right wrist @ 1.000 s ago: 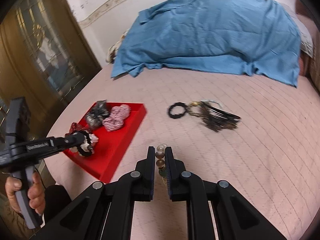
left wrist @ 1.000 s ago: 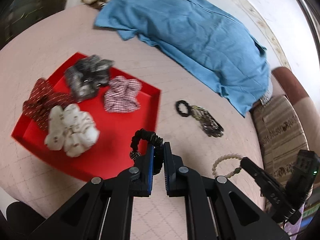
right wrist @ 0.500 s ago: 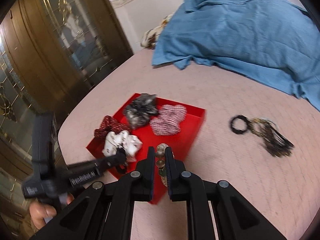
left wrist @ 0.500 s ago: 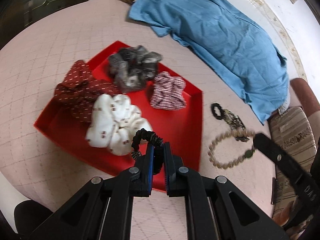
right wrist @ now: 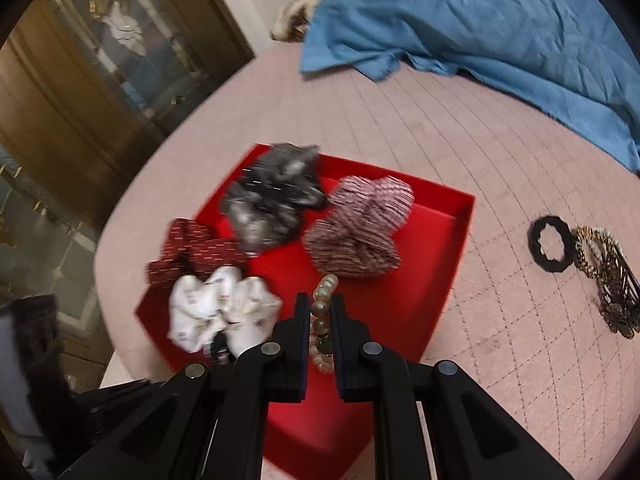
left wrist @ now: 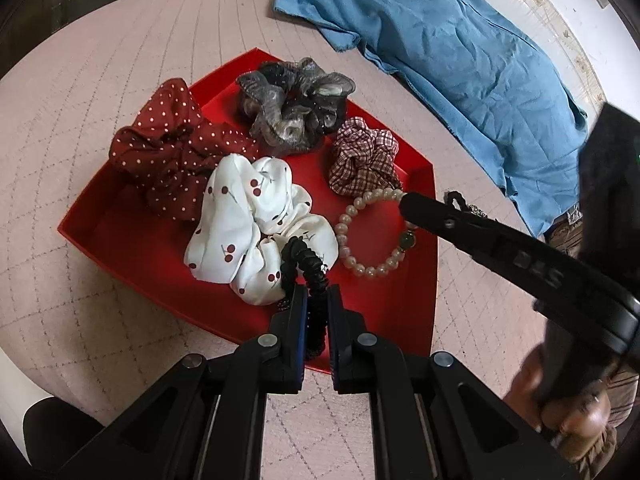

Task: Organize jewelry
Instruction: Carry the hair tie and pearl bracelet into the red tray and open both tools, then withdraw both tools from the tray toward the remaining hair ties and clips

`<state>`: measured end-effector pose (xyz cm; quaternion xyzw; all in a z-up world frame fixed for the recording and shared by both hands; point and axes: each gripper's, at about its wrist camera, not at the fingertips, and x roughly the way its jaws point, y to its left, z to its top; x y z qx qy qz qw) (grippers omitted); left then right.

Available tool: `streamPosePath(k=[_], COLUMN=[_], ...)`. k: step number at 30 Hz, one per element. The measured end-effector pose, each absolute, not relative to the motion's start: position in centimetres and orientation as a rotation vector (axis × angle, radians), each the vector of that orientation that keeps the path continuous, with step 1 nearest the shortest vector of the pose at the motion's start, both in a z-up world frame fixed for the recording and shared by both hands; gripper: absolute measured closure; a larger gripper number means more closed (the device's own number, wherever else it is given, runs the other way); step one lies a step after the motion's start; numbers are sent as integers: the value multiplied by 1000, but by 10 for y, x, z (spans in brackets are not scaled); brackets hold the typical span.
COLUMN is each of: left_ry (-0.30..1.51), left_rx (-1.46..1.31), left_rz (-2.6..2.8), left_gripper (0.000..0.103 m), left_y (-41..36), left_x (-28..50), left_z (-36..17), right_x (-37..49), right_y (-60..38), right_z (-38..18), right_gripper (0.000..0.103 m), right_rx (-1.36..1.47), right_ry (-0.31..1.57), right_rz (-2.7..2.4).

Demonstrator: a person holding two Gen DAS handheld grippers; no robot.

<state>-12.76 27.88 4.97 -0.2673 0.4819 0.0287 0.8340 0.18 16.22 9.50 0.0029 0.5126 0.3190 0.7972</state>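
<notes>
A red tray (left wrist: 132, 240) (right wrist: 440, 264) on the pink bed holds a dotted red, a grey, a checked and a white cherry scrunchie (left wrist: 248, 224). My left gripper (left wrist: 316, 300) is shut on a black hair tie (left wrist: 308, 268), held over the tray's near edge beside the white scrunchie. My right gripper (right wrist: 320, 312) is shut on a pale bead bracelet (right wrist: 322, 320) (left wrist: 372, 236), which hangs over the tray's right part; its finger (left wrist: 436, 220) reaches in from the right in the left wrist view.
A black hair tie (right wrist: 550, 250) and a gold-brown hair clip (right wrist: 608, 276) lie on the bed right of the tray. A blue shirt (left wrist: 460, 52) is spread at the back. A glass-fronted cabinet (right wrist: 80, 80) stands left of the bed.
Both grippers have moved left, over the red tray, each still holding its item. The bracelet has gone from the bare bed to above the tray's right part.
</notes>
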Motion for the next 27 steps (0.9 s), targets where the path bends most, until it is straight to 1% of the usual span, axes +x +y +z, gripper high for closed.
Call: streamPosePath(k=[13,15,16,17,18,19,20,21,22,26,27], left_ry=[1017,1022,1022,1019,1011,1004,997,995,994,980,975], left_rx=[-566,-558,-553,-551,-550,-550,-548,-543,-538,-497,-483], left_rz=[52,54,58,64,70,74,75,74,73,87,92], left_gripper=[94,88,78,66,61,57,57,57,57,57,57], left_y=[283,281,280,279,279,279,278,277,275,266,263], left_x=[-128,-127,-127,-127,-128,-129,-130,-130,-131,-135,-136], left_z=[50,52,53,55,57,59,62,64,67,78,80], right_x=[21,20,20,19,18,17,16,14,12,5,3], right_y=[180,182,182,181,180,179,177,175,171,157,153], right_z=[72,73,75,76,79,83,87,91,97,114,117], right_gripper=[92,92,92,91,88,84,81,74,70,68,65], right_rx=[11,10,15,20,24,23,21,19,20,33,34], right_ry=[1150,1146,1143,1142,1138,1128,1114,1101,1085,1042,1032], right_rz=[677,683,688,692,697,698,698,697,695,692,686])
